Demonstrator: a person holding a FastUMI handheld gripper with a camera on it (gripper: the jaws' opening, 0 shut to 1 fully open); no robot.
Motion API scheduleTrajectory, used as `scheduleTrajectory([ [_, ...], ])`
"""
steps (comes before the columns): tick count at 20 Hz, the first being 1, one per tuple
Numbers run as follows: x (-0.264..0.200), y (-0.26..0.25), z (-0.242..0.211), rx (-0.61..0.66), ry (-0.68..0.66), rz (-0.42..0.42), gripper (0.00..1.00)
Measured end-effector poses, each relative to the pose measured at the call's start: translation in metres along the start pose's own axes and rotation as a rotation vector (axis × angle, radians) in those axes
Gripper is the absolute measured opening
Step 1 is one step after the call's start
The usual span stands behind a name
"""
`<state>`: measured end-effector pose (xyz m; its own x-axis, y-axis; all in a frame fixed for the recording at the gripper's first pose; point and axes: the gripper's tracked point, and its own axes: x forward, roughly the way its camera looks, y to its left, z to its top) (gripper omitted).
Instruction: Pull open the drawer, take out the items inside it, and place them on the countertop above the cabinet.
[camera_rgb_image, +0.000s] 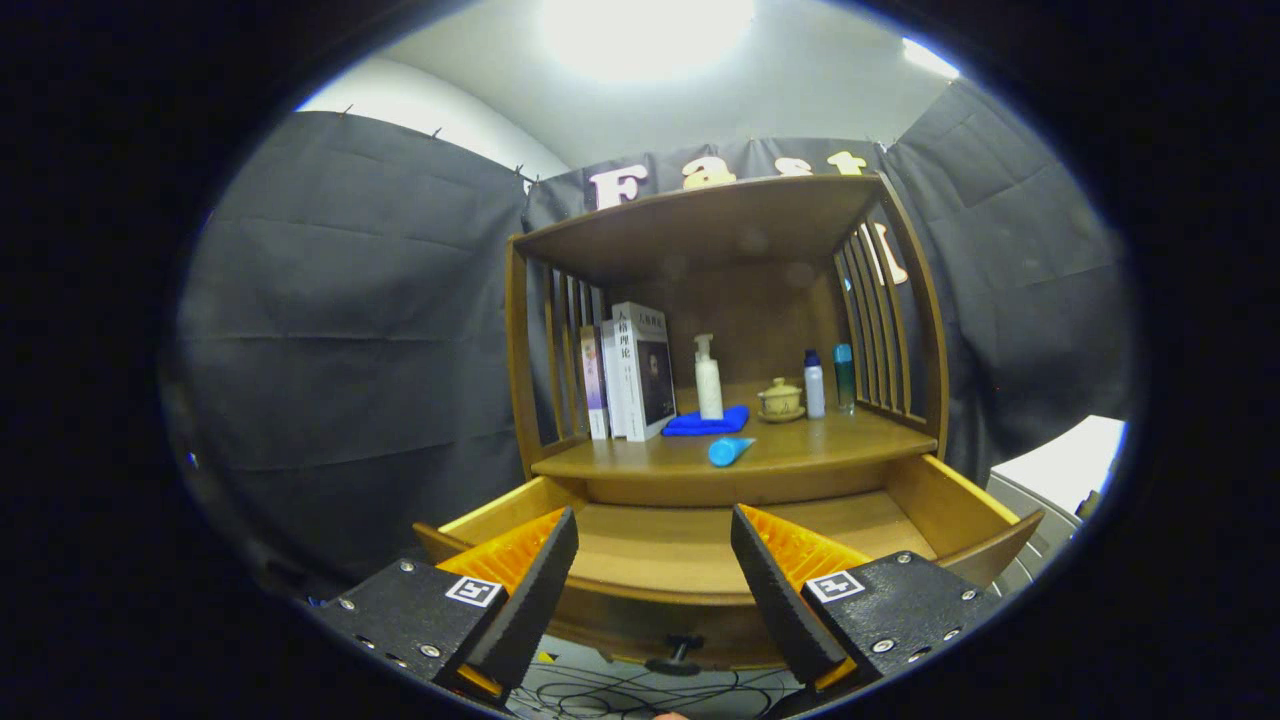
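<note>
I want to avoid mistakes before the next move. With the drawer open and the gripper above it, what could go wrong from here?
1. The blue tube lies on its side near the countertop edge; a nudge could roll it back into the drawer.
2. The open gripper hangs over the drawer's front; lowering it could knock a finger on the front or the knob.

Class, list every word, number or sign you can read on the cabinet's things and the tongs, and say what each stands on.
White book: dark characters down the spine, too small to read.
Pump bottle, blue-capped bottle: no print legible.
Tongs, open above the pulled-out drawer: a square black-and-white marker on each, a pattern, not words.
</note>
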<state>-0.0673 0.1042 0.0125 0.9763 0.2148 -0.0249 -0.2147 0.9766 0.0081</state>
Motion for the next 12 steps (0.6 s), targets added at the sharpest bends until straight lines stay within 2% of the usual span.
scheduleTrajectory([
  [6,-0.016,-0.001,-0.065,-0.025,0.124,0.015,0.95],
  [12,-0.010,-0.016,-0.107,-0.052,0.200,-0.039,0.95],
])
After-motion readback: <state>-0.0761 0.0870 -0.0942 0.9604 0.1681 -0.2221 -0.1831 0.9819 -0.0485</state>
